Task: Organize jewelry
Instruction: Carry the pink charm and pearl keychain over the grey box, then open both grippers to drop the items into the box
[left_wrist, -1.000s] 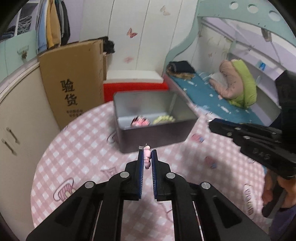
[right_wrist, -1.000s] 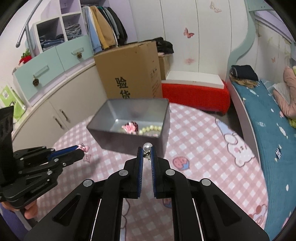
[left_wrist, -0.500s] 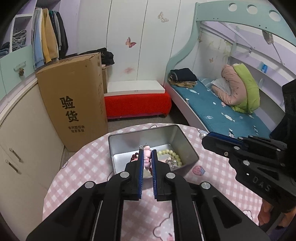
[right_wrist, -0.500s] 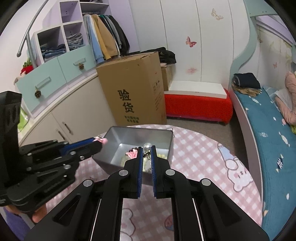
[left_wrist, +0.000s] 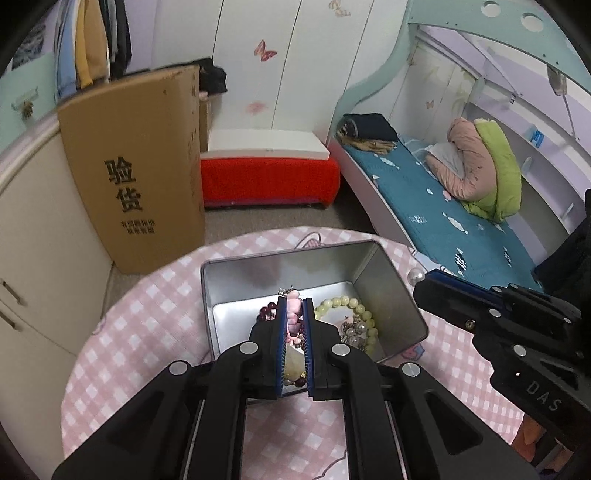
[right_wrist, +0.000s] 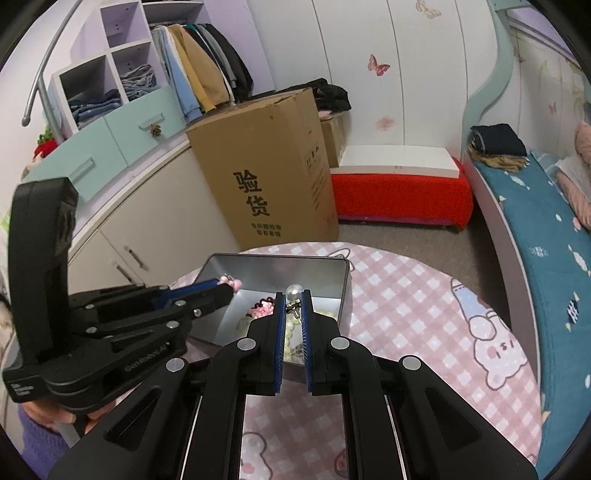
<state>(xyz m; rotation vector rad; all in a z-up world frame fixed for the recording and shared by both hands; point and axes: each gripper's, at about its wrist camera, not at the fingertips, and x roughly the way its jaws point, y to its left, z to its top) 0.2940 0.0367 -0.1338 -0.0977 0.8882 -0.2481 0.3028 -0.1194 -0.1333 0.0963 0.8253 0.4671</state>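
Observation:
A grey metal tin (left_wrist: 388, 291) (right_wrist: 345, 280) stands open on the round pink checked table. Inside lie a pale green bead bracelet (left_wrist: 347, 304), dark red beads (left_wrist: 266, 313) and a pink piece (right_wrist: 258, 312). My left gripper (left_wrist: 294, 304) is shut on a pink hair clip (left_wrist: 293, 317) and holds it above the tin; it also shows in the right wrist view (right_wrist: 231, 284). My right gripper (right_wrist: 293, 301) is shut on a pearl earring (right_wrist: 294, 291) above the tin's right part; the pearl (left_wrist: 415, 275) shows at its tip in the left wrist view.
The table (right_wrist: 406, 295) has a pink checked cloth with cartoon prints. Behind it stand a tall cardboard box (right_wrist: 266, 173), a red and white bench (right_wrist: 399, 184), cream cabinets (right_wrist: 147, 206) and a bed with a teal sheet (left_wrist: 443, 206).
Both grippers have risen and moved forward over the tin, so I look down into it. Each still holds its piece.

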